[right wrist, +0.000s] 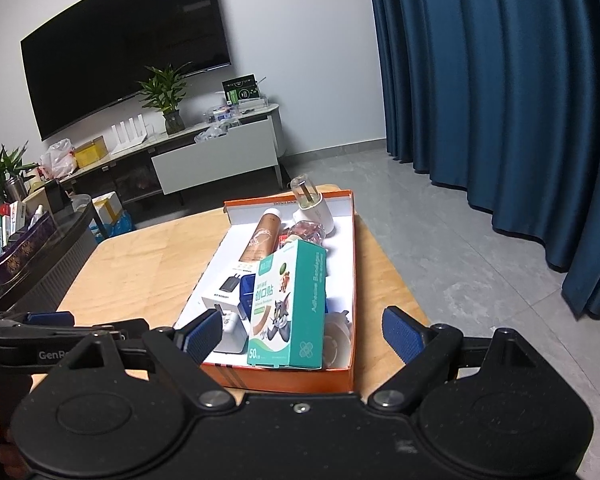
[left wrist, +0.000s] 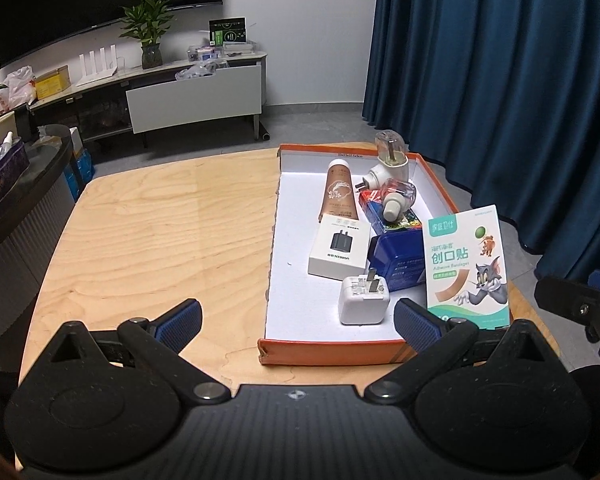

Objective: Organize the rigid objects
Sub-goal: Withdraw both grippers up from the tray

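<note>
An orange-rimmed box lid (left wrist: 332,350) (right wrist: 284,376) with a white floor lies on the wooden table (left wrist: 160,232). In it are a brown tube (left wrist: 340,194), a white charger box (left wrist: 339,252), a white plug adapter (left wrist: 364,300), a blue container (left wrist: 400,260), two plug-in vaporizers (left wrist: 388,160), and an upright teal bandage box (left wrist: 468,268) (right wrist: 288,312). My left gripper (left wrist: 298,318) is open and empty, just before the lid's near edge. My right gripper (right wrist: 302,334) is open and empty, its fingers either side of the bandage box, apart from it.
Blue curtains (left wrist: 500,80) hang at the right. A TV stand (left wrist: 160,92) with a plant, boxes and a TV is at the back. A dark cabinet (left wrist: 12,208) with clutter stands left of the table. The right gripper's body (left wrist: 580,304) shows at the left view's right edge.
</note>
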### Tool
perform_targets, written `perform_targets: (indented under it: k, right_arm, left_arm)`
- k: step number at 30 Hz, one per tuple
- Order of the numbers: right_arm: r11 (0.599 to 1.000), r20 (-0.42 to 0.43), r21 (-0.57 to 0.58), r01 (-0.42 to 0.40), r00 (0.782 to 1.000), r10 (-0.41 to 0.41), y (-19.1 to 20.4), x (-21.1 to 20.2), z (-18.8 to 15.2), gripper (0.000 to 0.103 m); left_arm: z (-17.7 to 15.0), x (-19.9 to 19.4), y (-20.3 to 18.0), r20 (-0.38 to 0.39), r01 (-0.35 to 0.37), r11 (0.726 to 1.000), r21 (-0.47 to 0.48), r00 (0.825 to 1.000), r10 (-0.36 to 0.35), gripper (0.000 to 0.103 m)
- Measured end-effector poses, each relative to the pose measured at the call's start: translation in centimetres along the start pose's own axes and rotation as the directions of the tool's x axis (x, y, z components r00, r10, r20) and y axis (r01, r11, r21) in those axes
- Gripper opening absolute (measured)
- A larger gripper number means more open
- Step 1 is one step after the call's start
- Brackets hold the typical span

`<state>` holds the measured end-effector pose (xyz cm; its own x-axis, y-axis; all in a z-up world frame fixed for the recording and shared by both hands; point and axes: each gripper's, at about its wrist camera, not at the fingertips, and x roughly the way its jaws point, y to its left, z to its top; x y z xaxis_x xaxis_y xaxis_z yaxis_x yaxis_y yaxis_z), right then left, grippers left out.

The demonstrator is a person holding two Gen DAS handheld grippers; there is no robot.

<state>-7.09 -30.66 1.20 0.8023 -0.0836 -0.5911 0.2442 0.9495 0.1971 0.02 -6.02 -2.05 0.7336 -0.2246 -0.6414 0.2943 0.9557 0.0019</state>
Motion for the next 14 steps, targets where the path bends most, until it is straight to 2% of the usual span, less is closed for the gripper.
perform_targets:
  k: [14]
  right_arm:
    - [1.0, -0.002, 0.001, 0.006, 1.0, -0.006, 0.0, 0.25, 0.03, 0.102]
  left_arm:
    - [0.0, 0.01, 0.1, 0.017, 0.003, 1.0, -0.011, 1.0, -0.003, 0.103]
